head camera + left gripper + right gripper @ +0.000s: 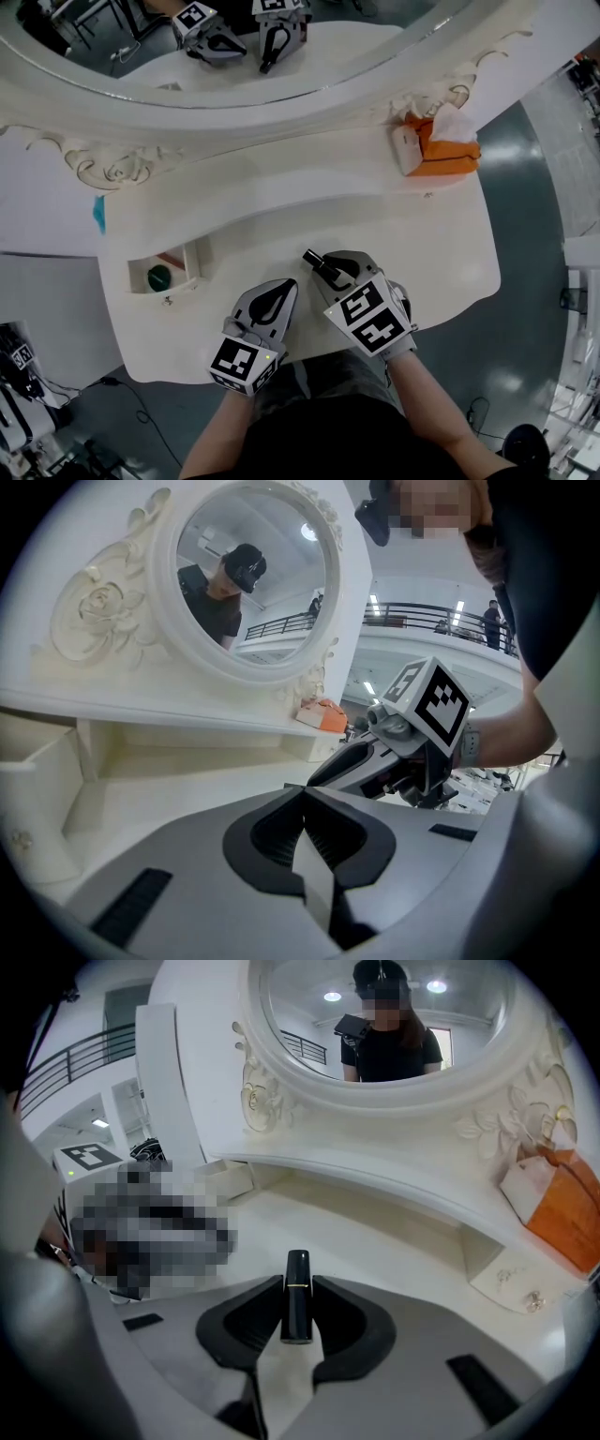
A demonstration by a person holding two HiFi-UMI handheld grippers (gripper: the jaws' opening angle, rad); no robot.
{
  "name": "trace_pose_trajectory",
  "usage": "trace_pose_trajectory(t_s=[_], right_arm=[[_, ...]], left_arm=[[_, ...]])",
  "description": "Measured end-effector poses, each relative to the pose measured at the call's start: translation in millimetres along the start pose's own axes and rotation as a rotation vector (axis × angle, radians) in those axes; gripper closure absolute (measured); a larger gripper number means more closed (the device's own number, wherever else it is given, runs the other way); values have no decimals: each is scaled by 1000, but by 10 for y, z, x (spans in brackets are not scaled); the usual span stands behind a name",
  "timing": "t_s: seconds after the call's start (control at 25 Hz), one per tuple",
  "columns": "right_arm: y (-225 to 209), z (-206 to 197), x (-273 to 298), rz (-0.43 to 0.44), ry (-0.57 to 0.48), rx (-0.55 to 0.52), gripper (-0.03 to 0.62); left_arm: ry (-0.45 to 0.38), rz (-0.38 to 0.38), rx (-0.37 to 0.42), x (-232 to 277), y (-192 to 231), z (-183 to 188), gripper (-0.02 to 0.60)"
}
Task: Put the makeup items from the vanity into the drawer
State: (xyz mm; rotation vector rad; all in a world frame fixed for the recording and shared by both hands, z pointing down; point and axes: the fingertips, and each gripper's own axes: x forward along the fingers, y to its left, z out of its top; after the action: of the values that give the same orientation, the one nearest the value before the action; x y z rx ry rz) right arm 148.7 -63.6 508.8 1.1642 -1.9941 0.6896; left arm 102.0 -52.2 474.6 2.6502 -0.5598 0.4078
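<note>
My right gripper (297, 1290) grasping one black lipstick (297, 1271) near the desk (281, 211) front edge, my left gripper (282, 292) sitting clenched, empty, one drawer (194, 265) gaping leftward.

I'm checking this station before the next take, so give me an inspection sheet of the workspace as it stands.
Surface: white vanity top, mostly bare, no spills seen.
Job's things: black lipstick tube with a gold band, held in a gripper; open white drawer at the left, holding a green round item and a reddish item.
Clutter: orange tissue box at the back right corner.
Grippers: left gripper shut, nothing between its jaws; right gripper shut on the lipstick tube.
Cables: black cable on the floor, lower left.
Surroundings: oval white-framed mirror behind the top; glossy grey floor.
</note>
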Motion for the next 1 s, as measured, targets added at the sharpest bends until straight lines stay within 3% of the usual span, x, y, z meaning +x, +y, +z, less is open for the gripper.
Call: trace_pose_trajectory(t_s=[1.0], right_arm=[[846,739,225,101,-55,-125,487]], left_arm=[[-71,142,-44,-893,484,-3,568]])
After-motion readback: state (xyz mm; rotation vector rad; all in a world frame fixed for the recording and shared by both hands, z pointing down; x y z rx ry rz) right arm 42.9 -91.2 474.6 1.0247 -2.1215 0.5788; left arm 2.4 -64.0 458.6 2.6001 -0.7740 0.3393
